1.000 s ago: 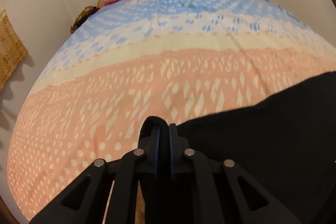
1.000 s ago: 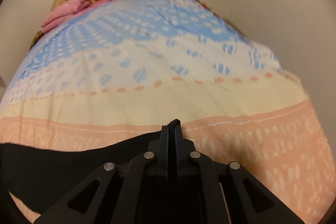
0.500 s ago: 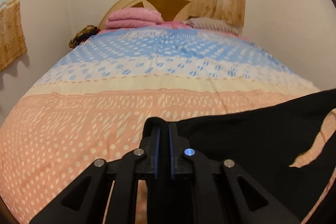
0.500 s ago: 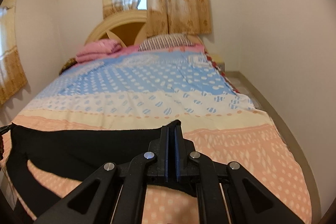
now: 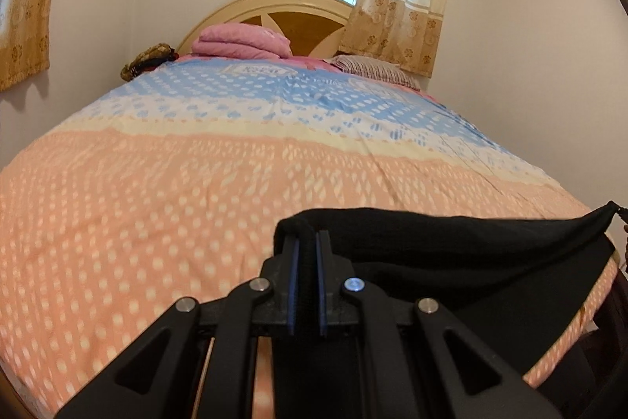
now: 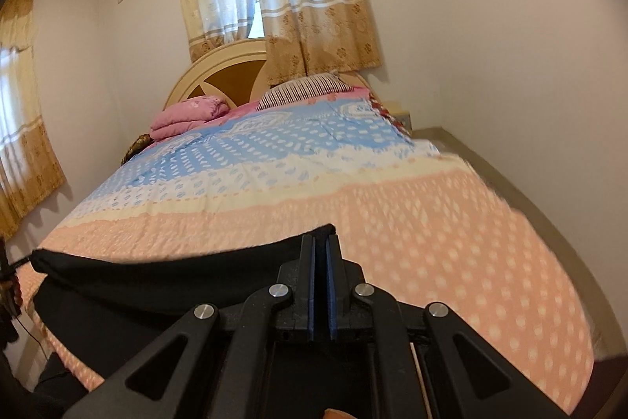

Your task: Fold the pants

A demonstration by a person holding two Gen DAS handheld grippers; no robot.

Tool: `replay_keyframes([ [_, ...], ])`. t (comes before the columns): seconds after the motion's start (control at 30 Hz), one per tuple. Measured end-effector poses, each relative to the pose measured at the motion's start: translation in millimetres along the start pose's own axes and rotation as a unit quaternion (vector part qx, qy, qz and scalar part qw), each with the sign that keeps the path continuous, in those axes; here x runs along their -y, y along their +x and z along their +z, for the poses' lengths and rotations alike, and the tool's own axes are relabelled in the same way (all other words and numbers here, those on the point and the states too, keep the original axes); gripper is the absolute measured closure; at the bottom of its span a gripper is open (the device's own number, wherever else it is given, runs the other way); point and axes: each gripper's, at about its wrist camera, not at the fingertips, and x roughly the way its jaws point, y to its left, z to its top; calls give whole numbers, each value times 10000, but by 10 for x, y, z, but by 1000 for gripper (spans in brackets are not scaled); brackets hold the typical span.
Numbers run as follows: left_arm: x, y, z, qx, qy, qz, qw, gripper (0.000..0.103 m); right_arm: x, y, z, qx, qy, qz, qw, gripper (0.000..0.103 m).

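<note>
Black pants (image 5: pixel 451 250) held stretched between two tongs above the foot of a bed covered by a patterned bedspread (image 5: pixel 157 191). Left tongs (image 5: pixel 307 242) pinch one corner of the fabric, jaws pressed together on it; right tongs (image 6: pixel 322 242) pinch the opposite corner likewise. The cloth sags between them. A folded pink blanket (image 6: pixel 188 114) lies at the headboard (image 5: pixel 298 14).
</note>
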Motion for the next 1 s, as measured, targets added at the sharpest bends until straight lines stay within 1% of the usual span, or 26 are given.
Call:
replay_keyframes([
  [0.13,10,-31,-236,-148,20,-39,9999,95,88,-26,-225,-186,150,-106,9997,99],
  [0.23,24,-87,-328,-153,-18,-76,9999,95,112,-76,-303,-177,264,-150,9994,99],
  [0.3,-2,-154,-352,-72,-101,-124,9998,95,101,-112,-283,-127,280,-207,9993,99],
  [0.43,-40,-248,-258,120,-194,-182,9996,95,71,-256,-157,81,253,-188,9995,99],
  [0.5,-11,-312,-233,215,-133,-241,9994,95,75,-306,-144,96,237,-198,9995,99],
  [0.57,2,-330,-287,195,-92,-326,9992,95,126,-316,-197,12,252,-277,9993,99],
  [0.67,-12,-311,-471,66,-130,-396,9991,95,304,-248,-403,-310,407,-503,9974,99],
  [0.73,-59,-291,-614,-64,-210,-391,9990,95,368,-177,-517,-637,458,-440,9959,98],
  [0.8,-99,-290,-705,-135,-280,-422,9986,95,349,-216,-564,-711,375,-519,9954,98],
  [0.87,-117,-303,-745,-144,-309,-438,9985,95,334,-284,-532,-734,408,-505,9952,91],
  [0.9,-115,-315,-749,-122,-317,-447,9984,95,273,-355,-496,-732,317,-681,9945,79],
  [0.93,-104,-323,-743,-107,-303,-442,9985,95,208,-417,-470,-713,198,-894,9932,62],
  [0.97,-93,-330,-732,-87,-296,-447,9985,95,146,-462,-452,-696,101,-1004,9925,56],
  [1.0,-88,-337,-720,-64,-304,-457,9985,95,-12,-543,-410,-649,-111,-1022,9926,55],
])
